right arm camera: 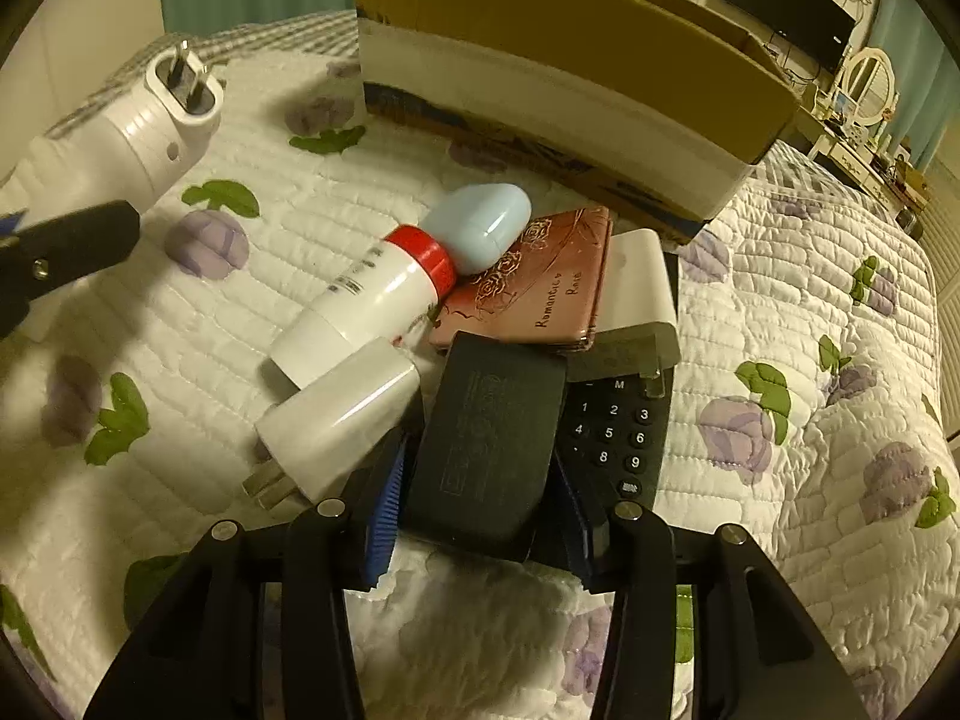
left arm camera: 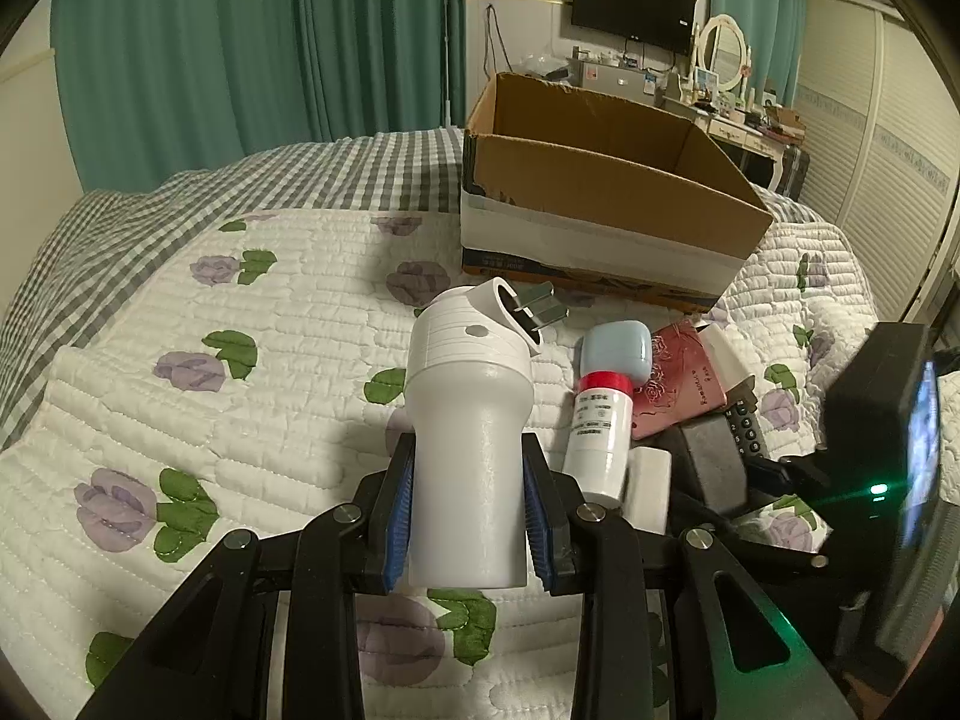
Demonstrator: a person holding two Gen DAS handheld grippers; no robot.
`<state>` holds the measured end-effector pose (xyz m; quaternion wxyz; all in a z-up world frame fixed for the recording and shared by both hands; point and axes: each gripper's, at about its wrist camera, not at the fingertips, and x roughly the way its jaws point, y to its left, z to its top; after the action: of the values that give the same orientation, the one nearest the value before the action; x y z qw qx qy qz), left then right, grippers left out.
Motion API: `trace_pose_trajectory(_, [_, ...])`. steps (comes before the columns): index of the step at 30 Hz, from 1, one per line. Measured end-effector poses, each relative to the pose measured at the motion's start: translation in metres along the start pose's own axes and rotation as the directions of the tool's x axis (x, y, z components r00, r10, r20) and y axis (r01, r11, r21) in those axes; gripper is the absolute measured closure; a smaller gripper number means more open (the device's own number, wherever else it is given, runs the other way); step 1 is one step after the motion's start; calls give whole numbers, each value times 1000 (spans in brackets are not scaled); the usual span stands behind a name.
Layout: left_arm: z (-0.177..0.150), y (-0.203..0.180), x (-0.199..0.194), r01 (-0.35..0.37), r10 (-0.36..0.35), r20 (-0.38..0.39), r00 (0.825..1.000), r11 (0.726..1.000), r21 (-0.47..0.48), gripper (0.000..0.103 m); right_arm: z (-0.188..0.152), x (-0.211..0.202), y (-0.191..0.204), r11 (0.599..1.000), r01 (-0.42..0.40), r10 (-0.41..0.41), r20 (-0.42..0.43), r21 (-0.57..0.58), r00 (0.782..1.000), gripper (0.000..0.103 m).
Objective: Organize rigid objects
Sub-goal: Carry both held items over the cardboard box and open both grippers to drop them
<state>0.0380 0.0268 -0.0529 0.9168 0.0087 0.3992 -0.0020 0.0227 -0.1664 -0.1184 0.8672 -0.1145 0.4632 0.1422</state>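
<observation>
My left gripper (left arm camera: 468,510) is shut on a white plug-in device (left arm camera: 465,420) with metal prongs, held upright above the quilt; it also shows in the right wrist view (right arm camera: 138,138). My right gripper (right arm camera: 480,504) is shut on a black flat case (right arm camera: 486,444) at the near edge of a pile. The pile holds a white bottle with a red band (right arm camera: 372,300), a white charger (right arm camera: 342,414), a pale blue case (right arm camera: 480,228), a pink box (right arm camera: 534,282), a white adapter (right arm camera: 639,282) and a black remote (right arm camera: 618,432). An open cardboard box (left arm camera: 600,180) stands behind the pile.
Everything lies on a bed with a white floral quilt (left arm camera: 180,360). Teal curtains (left arm camera: 240,48) hang behind it. A dresser with a mirror (left arm camera: 723,54) and a wall TV (left arm camera: 633,6) stand at the far right. The right gripper's body (left arm camera: 882,432) shows at the right edge.
</observation>
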Motion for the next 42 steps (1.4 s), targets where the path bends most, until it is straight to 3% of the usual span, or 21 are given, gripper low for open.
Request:
trace_pose_trajectory(3, [1, 1, -3, -2, 2, 5, 1000, 1000, -8, 71, -2, -21, -8, 999, -28, 27, 51, 27, 998, 64])
trace_pose_trajectory(14, [25, -10, -28, -5, 4, 45, 999, 1000, 28, 71, 18, -81, -36, 995, -79, 68, 194, 52, 979, 65])
trace_pose_trajectory(18, [47, -16, -45, 10, -14, 73, 997, 999, 44, 70, 47, -121, -48, 996, -79, 66, 284, 36, 957, 65])
trace_pose_trajectory(25, [124, -29, -55, 75, -82, 149, 985, 996, 54, 71, 120, -151, -72, 998, -68, 60, 404, 6, 913, 65])
trace_pose_trajectory(29, [169, -38, -28, 84, -92, 152, 984, 995, 57, 71, 164, -140, -94, 996, -82, 58, 438, 35, 897, 65])
trace_pose_trajectory(33, [203, -48, 22, 72, -78, 122, 990, 996, 55, 71, 193, -114, -109, 996, -66, 36, 444, 53, 895, 65])
trace_pose_trajectory(38, [212, -55, 85, 71, -74, 46, 996, 995, 64, 70, 215, -64, -130, 997, -51, 23, 411, 57, 911, 65])
trace_pose_trajectory(42, [207, -58, 115, 70, -73, 29, 997, 994, 86, 66, 212, -32, -142, 995, -64, 33, 369, 73, 929, 65])
